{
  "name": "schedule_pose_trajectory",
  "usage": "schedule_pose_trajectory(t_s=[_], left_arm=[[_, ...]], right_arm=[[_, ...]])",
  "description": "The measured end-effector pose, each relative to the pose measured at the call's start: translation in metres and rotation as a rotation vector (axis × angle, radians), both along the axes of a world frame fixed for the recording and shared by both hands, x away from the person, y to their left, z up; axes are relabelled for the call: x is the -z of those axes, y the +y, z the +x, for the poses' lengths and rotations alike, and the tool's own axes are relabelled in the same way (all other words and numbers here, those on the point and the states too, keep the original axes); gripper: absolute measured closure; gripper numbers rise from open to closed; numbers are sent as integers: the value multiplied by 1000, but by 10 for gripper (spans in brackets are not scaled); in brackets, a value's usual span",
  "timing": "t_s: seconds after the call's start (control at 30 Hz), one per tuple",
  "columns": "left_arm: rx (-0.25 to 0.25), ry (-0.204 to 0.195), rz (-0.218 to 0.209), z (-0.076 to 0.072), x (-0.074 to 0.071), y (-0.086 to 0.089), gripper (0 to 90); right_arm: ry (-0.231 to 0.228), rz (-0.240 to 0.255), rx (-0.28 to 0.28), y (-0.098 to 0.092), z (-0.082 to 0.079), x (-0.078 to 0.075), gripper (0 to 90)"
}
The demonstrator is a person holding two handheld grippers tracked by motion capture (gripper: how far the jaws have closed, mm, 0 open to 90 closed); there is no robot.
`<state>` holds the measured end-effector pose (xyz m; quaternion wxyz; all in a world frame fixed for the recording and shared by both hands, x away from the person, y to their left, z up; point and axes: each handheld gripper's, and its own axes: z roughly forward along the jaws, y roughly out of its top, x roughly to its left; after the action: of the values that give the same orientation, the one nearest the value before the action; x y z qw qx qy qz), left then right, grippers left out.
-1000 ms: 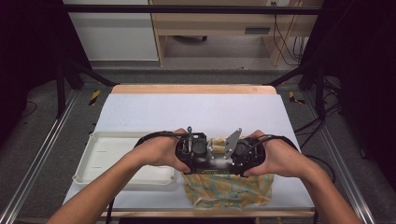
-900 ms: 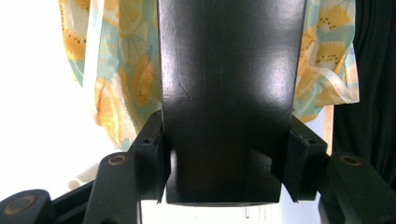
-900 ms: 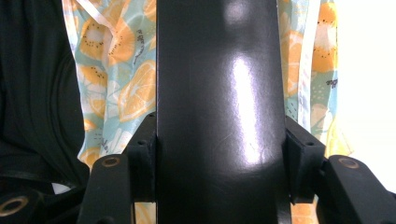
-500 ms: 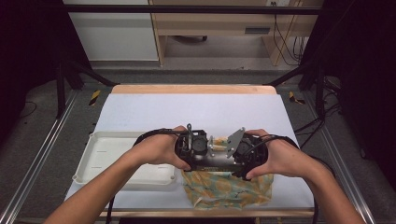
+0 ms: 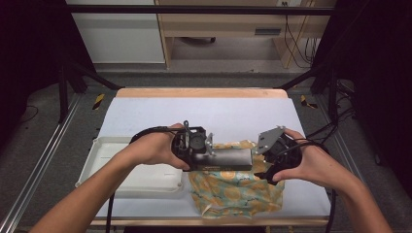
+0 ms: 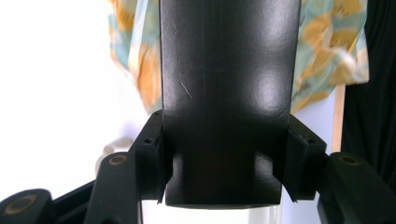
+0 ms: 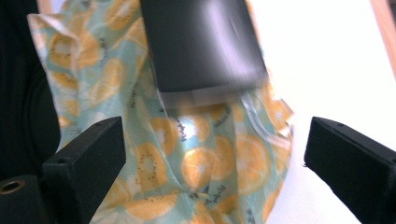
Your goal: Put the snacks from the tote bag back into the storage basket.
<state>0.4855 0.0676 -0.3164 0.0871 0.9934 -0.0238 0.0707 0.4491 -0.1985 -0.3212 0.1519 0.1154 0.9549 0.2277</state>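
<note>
Holding one item: black box (image 5: 224, 159), centre of the high view, level above the fruit-print bag (image 5: 235, 188) at lower centre.

Left gripper (image 5: 206, 150): I have its jaws partly closed and clamped on the box's left end; in the left gripper view both pads (image 6: 156, 158) press the box's sides.

Right gripper (image 5: 262, 162): jaws have just been opening, now wide and off the box; in the right gripper view the box end (image 7: 203, 46) sits ahead, nothing between the pads (image 7: 93, 147).

White tray (image 5: 104, 160): lower left, beside the bag.

Handling note: I judge the box now rides on one grip, so I'd keep the clamp firm, keep it level, and move slowly.
</note>
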Motion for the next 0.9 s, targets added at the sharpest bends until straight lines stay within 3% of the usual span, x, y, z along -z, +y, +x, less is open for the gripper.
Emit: schedule_pose_trajectory(t_s=[0.03, 0.23, 0.53, 0.73, 0.9], left_arm=[[-9, -3, -1, 1, -1, 4, 437], [-45, -14, -17, 10, -7, 31, 437], [-91, -29, -6, 17, -10, 69, 437], [-106, -32, -9, 23, -12, 90, 437], [-99, -44, -3, 29, -19, 102, 436]], right_arm=[[0, 24, 21, -5, 1, 1, 60], [-23, 56, 111, -26, 3, 12, 72], [-26, 80, 221, -48, 2, 34, 81], [-51, 98, 314, -69, 1, 42, 77], [-60, 128, 348, -81, -6, 50, 63]])
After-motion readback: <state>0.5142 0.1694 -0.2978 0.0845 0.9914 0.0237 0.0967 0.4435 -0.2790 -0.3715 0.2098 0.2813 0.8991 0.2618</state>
